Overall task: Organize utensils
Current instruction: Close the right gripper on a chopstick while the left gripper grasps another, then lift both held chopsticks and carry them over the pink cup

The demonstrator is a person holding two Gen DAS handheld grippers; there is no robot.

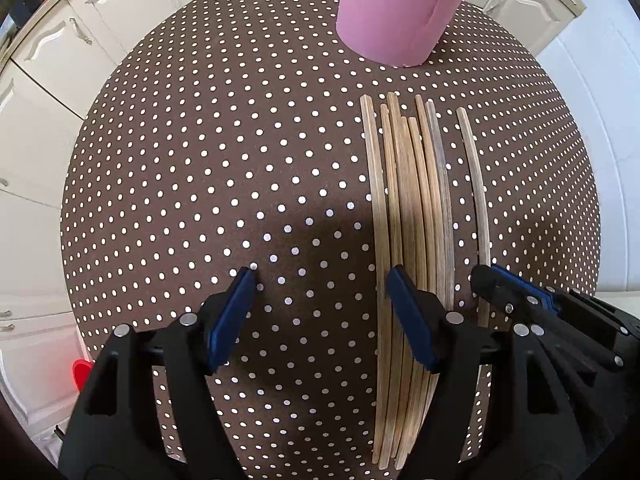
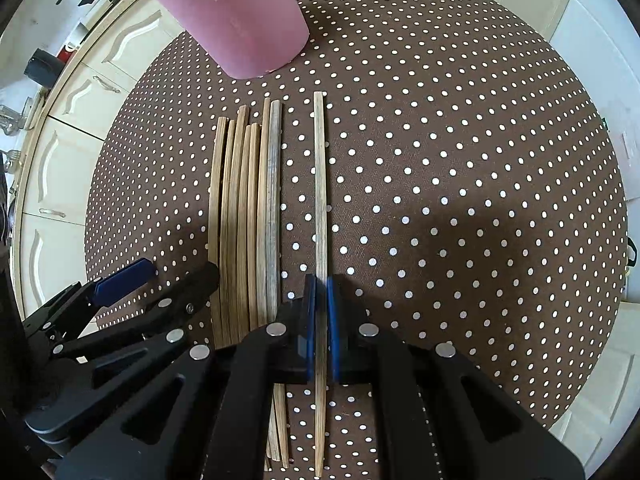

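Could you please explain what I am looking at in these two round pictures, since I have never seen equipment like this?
No robot is involved: a person holds a two-finger grasping tool in each hand, and a fisheye camera on each tool looks forward along its fingers, which bends the view round. One picture comes from the left tool, the other from the right tool. Both look down on a round table with a brown dotted cloth. On it lie a bunch of wooden chopsticks side by side, with a pink cup standing beyond their far ends. The right tool is shut on a single chopstick lying apart from the bunch. The left tool is open and holds nothing, one finger over the bunch's edge.
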